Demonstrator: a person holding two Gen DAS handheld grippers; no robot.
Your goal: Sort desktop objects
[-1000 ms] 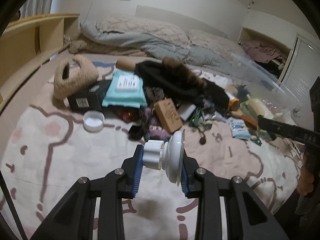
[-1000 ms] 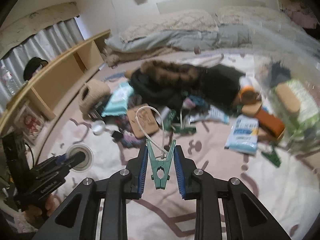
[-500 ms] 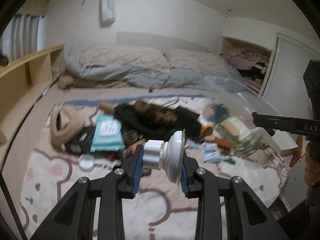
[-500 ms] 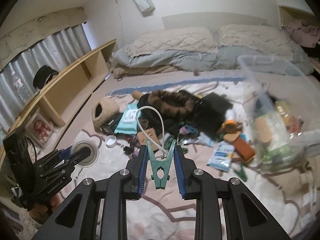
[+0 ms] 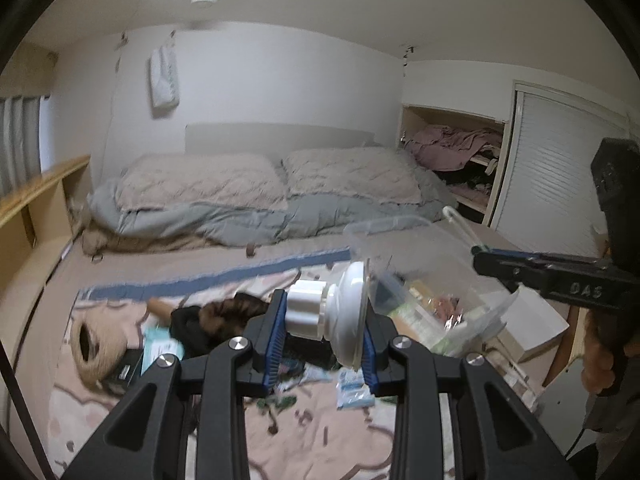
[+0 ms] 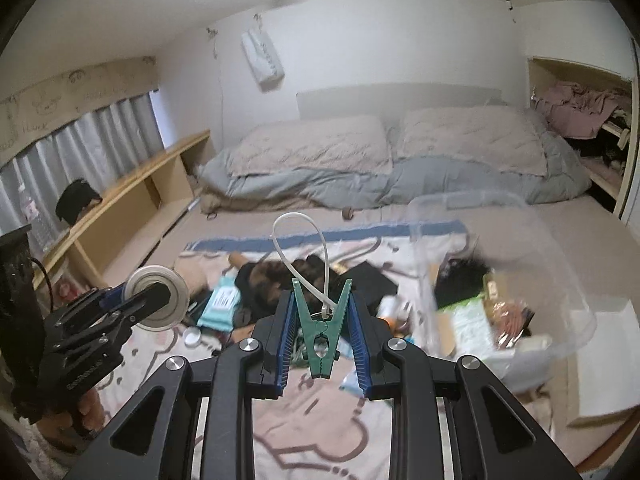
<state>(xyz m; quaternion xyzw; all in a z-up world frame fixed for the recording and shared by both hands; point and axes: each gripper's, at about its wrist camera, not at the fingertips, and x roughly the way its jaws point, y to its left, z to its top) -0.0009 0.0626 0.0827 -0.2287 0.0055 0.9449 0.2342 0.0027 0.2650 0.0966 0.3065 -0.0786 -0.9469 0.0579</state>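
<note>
Starting at the left edge of the right wrist view: the left gripper [image 6: 158,300] pokes in from lower left, clamped on a white suction cup [image 6: 160,297] whose round disc faces the camera. A wooden shelf [image 6: 132,196] runs along the wall behind it, under grey curtains [image 6: 80,140]. Bottom centre, the right gripper [image 6: 322,322] is pinched narrow on a green clothespin [image 6: 320,330], blue pads squeezing both its legs, and a white plastic loop [image 6: 298,240] sticks up out of the pin. Behind that, mid-frame, there's a pile of clutter on a pink patterned blanket [image 6: 304,412]: a teal wipes pack [image 6: 224,306], something dark and furry [image 6: 272,276], a small white lid [image 6: 192,336]. Right of centre sits a clear plastic bin [image 6: 520,264], already holding a bunch of stuff, kinda blurred.

In the left wrist view, going left to right again: a tan woven bag [image 5: 90,344] lies at the lower left on the blanket [image 5: 320,432], the wipes pack [image 5: 160,350] just beside it. The left gripper [image 5: 320,328] fills the bottom centre, its jaws closed on the suction cup [image 5: 332,314] lying sideways between the pads. The bin [image 5: 420,256] is just right of it, and the right gripper [image 5: 492,264] reaches in from the right edge, with a hand [image 5: 600,360] below it. Pillows [image 5: 272,180] and a grey duvet [image 5: 280,220] are across the back.
</note>
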